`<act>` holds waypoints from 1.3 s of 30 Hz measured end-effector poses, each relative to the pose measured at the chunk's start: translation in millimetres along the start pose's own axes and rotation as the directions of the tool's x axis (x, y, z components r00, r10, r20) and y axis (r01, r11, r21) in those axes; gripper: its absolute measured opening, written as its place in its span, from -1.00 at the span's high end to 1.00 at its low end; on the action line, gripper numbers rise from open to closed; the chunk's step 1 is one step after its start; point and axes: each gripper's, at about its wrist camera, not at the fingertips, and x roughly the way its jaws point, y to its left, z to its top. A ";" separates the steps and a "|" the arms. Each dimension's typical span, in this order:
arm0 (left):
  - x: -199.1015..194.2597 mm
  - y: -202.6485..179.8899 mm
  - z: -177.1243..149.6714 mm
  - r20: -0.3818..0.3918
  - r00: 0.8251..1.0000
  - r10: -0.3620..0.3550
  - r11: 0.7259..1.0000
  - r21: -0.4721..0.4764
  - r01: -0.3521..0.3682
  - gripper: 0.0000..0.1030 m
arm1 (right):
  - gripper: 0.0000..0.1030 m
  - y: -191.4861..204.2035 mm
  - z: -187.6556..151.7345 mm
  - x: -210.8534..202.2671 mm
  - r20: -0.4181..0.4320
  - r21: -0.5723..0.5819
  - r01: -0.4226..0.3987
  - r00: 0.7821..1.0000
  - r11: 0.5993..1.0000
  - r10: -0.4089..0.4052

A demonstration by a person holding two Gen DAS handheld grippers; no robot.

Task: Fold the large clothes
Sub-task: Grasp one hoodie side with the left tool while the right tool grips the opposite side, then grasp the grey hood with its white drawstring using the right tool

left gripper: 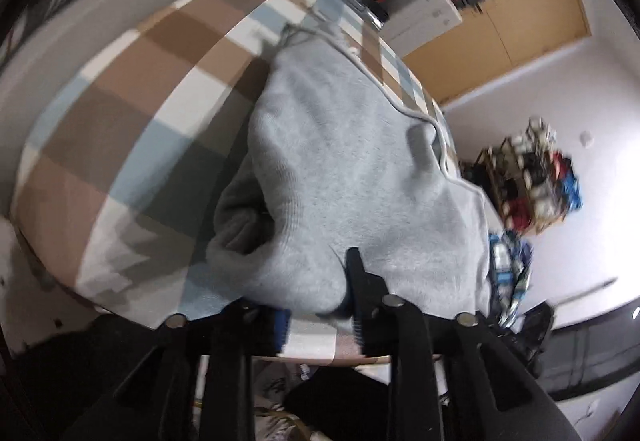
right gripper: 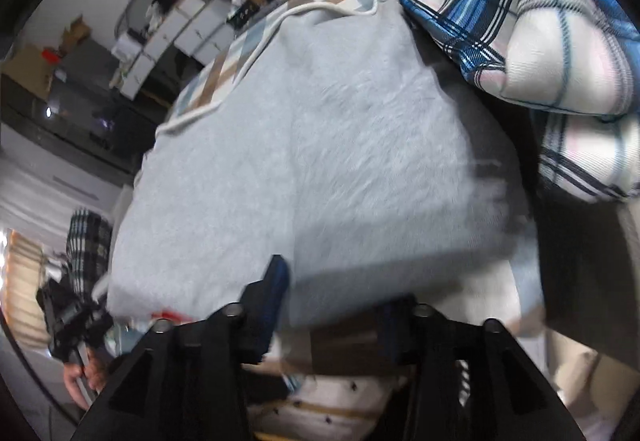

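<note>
Both grippers (left gripper: 320,305) (right gripper: 332,305) hang parted and holding nothing at the near edge of the grey sweatshirt (left gripper: 352,169) on the checked table (left gripper: 132,113).

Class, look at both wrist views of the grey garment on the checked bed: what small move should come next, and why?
Probably draw both grippers back. The grey garment already lies folded on the checked cover, and the left gripper and right gripper look open, not pinching the near edge.

Sweatshirt: pale grey fleece sweatshirt (left gripper: 352,169), white cord trim.
Bed cover: brown, white and pale-blue checked bed cover (left gripper: 132,113).
Pillow, upper right: blue-and-white plaid pillow (right gripper: 520,25).
</note>
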 end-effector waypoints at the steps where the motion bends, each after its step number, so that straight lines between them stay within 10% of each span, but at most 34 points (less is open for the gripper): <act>1: -1.8 -5.8 2.8 0.000 1.000 0.012 1.000 0.022 -0.012 0.26 | -0.14 4.6 -2.5 -7.2 0.004 -0.034 0.019 1.000 0.999 -0.019; 6: -12.5 -34.6 11.5 0.108 0.993 0.043 0.988 0.145 -0.059 -0.40 | -0.67 54.7 -0.7 -55.8 0.134 -0.248 0.115 0.987 0.962 -0.084; 12: 0.2 -19.1 35.2 0.200 0.977 0.069 0.992 0.087 -0.088 -0.42 | -0.97 158.8 26.1 -55.9 0.255 -0.498 0.173 0.966 0.850 -0.047; 18: 11.7 26.2 37.3 0.163 0.986 0.031 0.999 -0.002 -0.032 -0.42 | -0.98 285.9 61.5 57.4 0.109 -0.746 0.144 0.990 0.650 -0.095; 28: 0.1 50.0 46.2 0.120 0.988 -0.093 0.988 -0.111 0.106 -0.43 | -0.94 373.7 72.5 245.1 -0.078 -0.885 0.054 0.962 0.462 -0.262; 31: 1.9 48.0 44.6 0.086 0.989 -0.122 0.986 -0.106 0.131 -0.43 | -0.30 375.9 77.3 267.4 -0.130 -0.884 0.018 0.950 0.467 -0.283; 33: 2.7 43.0 42.3 0.067 0.990 -0.125 0.988 -0.088 0.130 -0.43 | 0.60 374.3 81.0 277.7 -0.169 -0.865 0.001 0.941 0.503 -0.293; 39: 3.9 34.3 37.5 0.041 0.989 -0.140 0.987 -0.076 0.143 -0.43 | 0.81 376.5 90.5 255.9 -0.086 -0.817 0.047 0.976 0.575 -0.202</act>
